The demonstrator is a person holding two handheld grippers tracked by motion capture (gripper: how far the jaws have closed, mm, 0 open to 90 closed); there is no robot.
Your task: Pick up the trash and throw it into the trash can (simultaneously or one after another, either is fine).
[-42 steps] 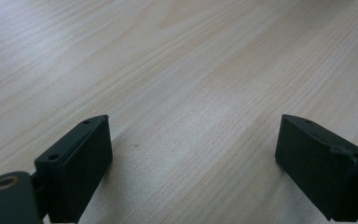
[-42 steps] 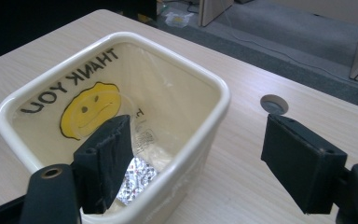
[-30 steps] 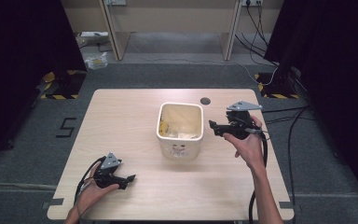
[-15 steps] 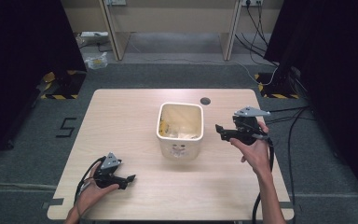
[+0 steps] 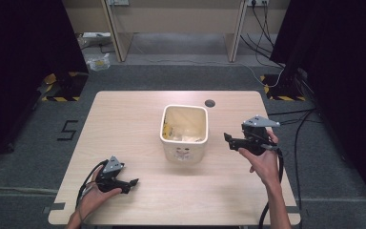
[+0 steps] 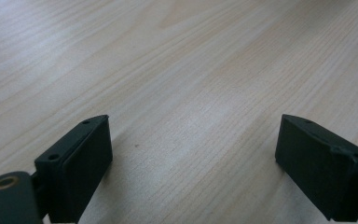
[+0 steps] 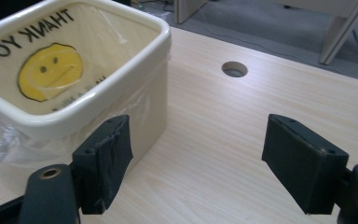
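The right tool (image 5: 230, 140) hangs in the air just right of the cream bin (image 5: 184, 132), its jaws spread wide and holding nothing; the right gripper view looks between them at bare wood, with the bin's near corner just off the left jaw. The left tool (image 5: 132, 182) rests low at the near left of the desk (image 5: 124, 124), well apart from the bin, jaws likewise wide open and empty over plain wood grain.

The bin stands upright at the middle of the desk. A clear plastic bag liner (image 7: 51, 74), printed with a yellow smiley and "THANK YOU", sits inside it, and its film drapes over the rim and down the outside wall (image 7: 9, 140). Behind the bin a round cable hole (image 5: 210, 103) opens in the desk top.

As a judgement: the liner looks seated and folded over the rim, so the lining of the bin seems largely done. What may be left is tidying the loose film on the outside; neither tool touches the bag or bin at this point
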